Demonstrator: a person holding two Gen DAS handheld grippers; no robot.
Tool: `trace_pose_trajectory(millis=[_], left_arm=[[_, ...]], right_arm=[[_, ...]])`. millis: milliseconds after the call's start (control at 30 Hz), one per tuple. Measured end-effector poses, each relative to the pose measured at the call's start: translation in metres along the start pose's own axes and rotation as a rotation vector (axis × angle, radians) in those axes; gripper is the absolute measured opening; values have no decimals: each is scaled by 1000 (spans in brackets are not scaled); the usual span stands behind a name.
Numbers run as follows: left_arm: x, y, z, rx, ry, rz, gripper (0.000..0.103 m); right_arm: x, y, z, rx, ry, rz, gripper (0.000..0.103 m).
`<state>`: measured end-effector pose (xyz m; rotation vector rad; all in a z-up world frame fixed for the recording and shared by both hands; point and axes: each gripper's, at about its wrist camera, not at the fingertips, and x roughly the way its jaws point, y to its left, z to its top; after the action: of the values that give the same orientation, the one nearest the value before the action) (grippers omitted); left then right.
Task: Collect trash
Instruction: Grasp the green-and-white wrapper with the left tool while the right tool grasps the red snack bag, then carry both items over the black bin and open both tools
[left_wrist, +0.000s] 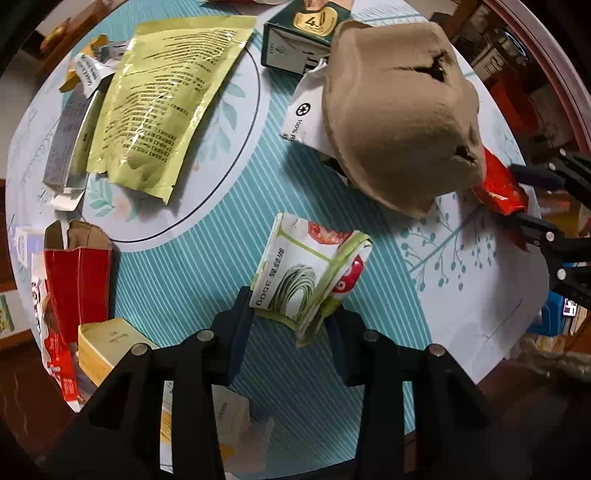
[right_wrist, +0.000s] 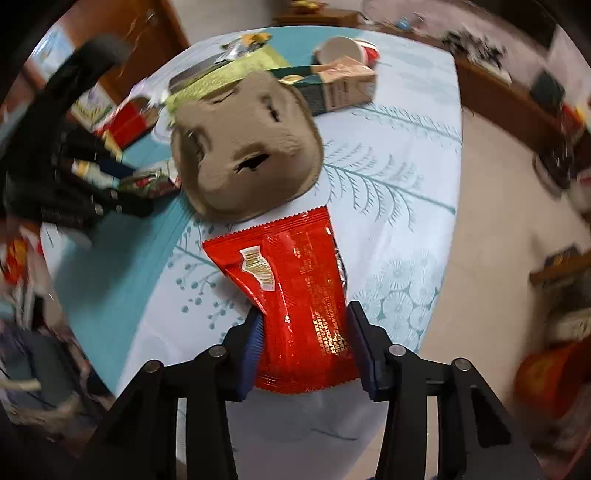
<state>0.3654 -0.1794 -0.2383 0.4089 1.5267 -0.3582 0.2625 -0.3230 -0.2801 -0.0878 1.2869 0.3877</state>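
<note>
**Trash on patterned worktop: two pieces in grasp, remainder loose**

- Left hand-held gripper (left_wrist: 291, 314): fingers clenched on a folded noodle wrapper (left_wrist: 310, 280), white and green with a tomato print, held near the middle of the worktop (left_wrist: 480, 295). The fold probably keeps the limp film compact for carrying.
- Right hand-held gripper (right_wrist: 304, 347): grasping a red snack wrapper (right_wrist: 295, 295) by its near end; the far serrated edge points toward the brown pulp tray (right_wrist: 245, 147) and appears to touch or tuck under its rim. Gripping the end likely lets the flat film be drawn off sideways.
- Brown pulp tray: lying upside down, cracked, right of centre in the left view; not held.
- Yellow-green pouch (left_wrist: 166, 103): flat, far left.
- Dark green carton (left_wrist: 299, 37): far side, beside the tray.
- Torn red carton (left_wrist: 77, 280): left edge, open end up.
- Paper cup (right_wrist: 343, 50): on its side, far edge.

No bin is visible, so where the trash is to go cannot be told.
</note>
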Motion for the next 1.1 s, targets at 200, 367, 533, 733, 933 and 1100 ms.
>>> trace_pose_trajectory(millis=[200, 367, 533, 733, 933, 1100], left_arm=[[-16, 17, -13, -117, -85, -9, 21], [-38, 25, -43, -186, -155, -5, 17], [-71, 21, -92, -240, -244, -31, 17], [-112, -16, -161, -149, -374, -31, 17], [-161, -45, -251, -23, -452, -28, 17], [-165, -44, -317, 55, -461, -30, 17]], right_arm=[[0, -4, 4, 92, -6, 46, 17], [-20, 4, -10, 138, -32, 87, 13], [-68, 16, -7, 205, -86, 137, 13], [-137, 30, -59, 231, -160, 151, 13], [-177, 111, -95, 291, -245, 110, 13], [-183, 175, -129, 370, -280, 65, 13]])
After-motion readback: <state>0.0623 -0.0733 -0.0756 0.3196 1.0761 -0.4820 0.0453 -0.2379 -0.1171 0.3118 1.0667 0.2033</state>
